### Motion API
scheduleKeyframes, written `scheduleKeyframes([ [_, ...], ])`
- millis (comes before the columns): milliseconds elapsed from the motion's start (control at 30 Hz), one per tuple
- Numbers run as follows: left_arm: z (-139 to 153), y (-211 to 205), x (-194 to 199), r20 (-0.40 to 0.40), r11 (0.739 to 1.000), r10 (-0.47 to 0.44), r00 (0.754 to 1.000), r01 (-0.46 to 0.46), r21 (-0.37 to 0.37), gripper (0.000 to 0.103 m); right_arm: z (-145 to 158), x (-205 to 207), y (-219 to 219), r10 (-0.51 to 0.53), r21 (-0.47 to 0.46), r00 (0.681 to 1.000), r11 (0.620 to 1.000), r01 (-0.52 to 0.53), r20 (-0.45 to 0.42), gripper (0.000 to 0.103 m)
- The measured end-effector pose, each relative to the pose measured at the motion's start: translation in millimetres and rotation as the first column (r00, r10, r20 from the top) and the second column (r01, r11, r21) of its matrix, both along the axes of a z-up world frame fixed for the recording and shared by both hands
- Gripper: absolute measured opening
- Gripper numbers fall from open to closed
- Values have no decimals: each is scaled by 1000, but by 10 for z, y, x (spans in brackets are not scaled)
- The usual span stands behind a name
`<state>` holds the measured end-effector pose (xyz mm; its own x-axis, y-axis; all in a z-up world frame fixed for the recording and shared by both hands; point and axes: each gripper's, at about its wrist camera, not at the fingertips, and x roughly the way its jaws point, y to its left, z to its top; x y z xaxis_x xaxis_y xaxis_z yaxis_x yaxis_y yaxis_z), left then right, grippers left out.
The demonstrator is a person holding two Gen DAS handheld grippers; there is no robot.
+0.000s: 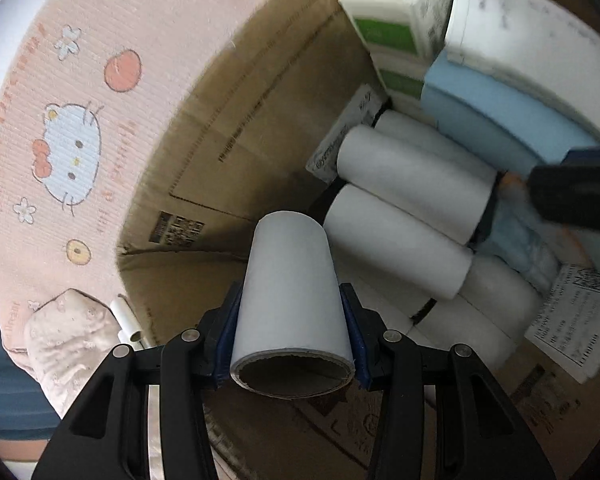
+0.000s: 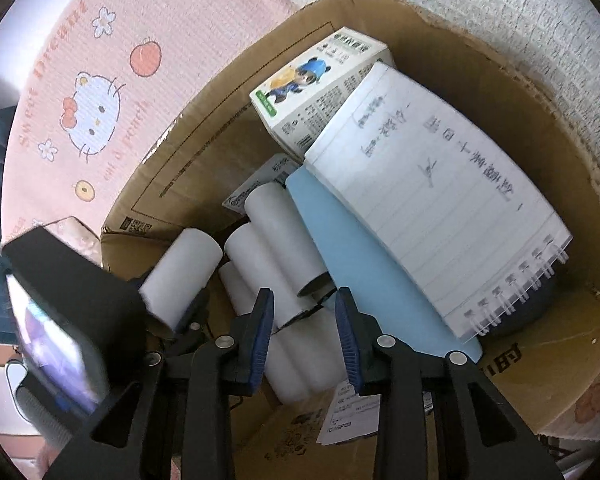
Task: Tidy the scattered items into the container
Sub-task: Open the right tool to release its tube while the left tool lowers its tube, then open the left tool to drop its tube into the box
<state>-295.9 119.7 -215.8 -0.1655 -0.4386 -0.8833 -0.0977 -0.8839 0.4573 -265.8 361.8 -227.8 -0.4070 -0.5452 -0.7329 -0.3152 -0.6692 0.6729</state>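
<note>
My left gripper is shut on a white paper roll and holds it over the open cardboard box. The same roll shows in the right wrist view, at the box's left side. Several white rolls lie on the box floor beside a blue pad, a spiral notebook and a small printed carton. My right gripper is open and empty above the rolls in the box.
The box sits on a pink Hello Kitty blanket. A small white tube and a cream cloth lie outside the box on the left. A white textured cover lies behind the box.
</note>
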Motion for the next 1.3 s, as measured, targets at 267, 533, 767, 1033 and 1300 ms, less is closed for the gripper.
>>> scheduleKeyframes([
  [267, -35, 32, -20, 42, 999, -24, 999, 23, 26, 69, -20, -16, 29, 28, 43, 999, 999, -28, 19, 30],
  [533, 206, -40, 57, 8, 993, -18, 1000, 17, 116, 71, 15, -29, -83, 71, 76, 997, 994, -73, 35, 30],
  [767, 461, -216, 149, -52, 968, 6, 999, 7, 252, 71, 23, 1, -153, 102, 95, 993, 990, -107, 57, 30],
  [1033, 565, -340, 165, -103, 925, 35, 994, 7, 380, 22, -22, 45, -269, 180, -9, 983, 984, -180, 47, 24],
  [1300, 574, -539, 71, -114, 898, 21, 993, 31, 439, 20, -337, -51, -624, 297, 23, 923, 950, -312, 246, 22],
])
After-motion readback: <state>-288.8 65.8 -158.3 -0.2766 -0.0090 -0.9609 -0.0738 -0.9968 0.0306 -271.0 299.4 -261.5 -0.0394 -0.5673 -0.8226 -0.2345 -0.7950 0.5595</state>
